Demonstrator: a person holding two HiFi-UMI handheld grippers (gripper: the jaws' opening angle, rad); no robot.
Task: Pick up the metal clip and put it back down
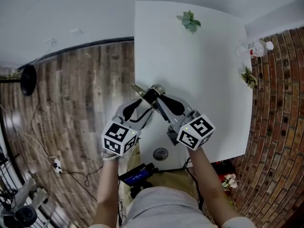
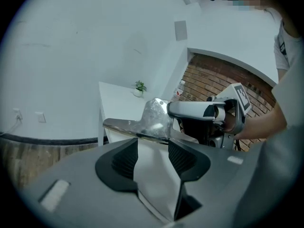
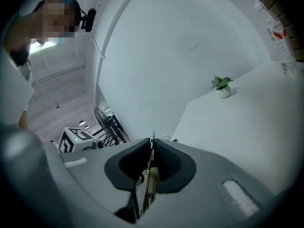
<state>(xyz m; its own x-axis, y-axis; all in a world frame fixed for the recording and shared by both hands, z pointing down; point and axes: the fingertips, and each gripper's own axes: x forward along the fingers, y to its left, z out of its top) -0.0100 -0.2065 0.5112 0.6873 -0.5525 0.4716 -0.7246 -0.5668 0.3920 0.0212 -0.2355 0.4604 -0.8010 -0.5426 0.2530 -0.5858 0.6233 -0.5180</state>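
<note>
The metal clip (image 1: 156,88) hangs between both grippers over the near left part of the white table (image 1: 204,65). In the left gripper view its shiny bar and domed hinge (image 2: 154,118) lie across the fingertips. A pale flat leaf of it fills the gap between the pads of my left gripper (image 2: 153,146), which looks shut on it. My right gripper (image 3: 151,151) is shut on a thin metal leaf of the clip (image 3: 150,186), seen edge-on. In the head view the left gripper (image 1: 144,99) and right gripper (image 1: 155,97) meet tip to tip.
A small potted plant (image 1: 190,20) stands at the table's far edge, another plant (image 1: 248,77) and a plastic bottle (image 1: 259,47) at its right edge. Left of the table is wooden floor with a fan (image 1: 27,79) and cables. A brick wall runs along the right.
</note>
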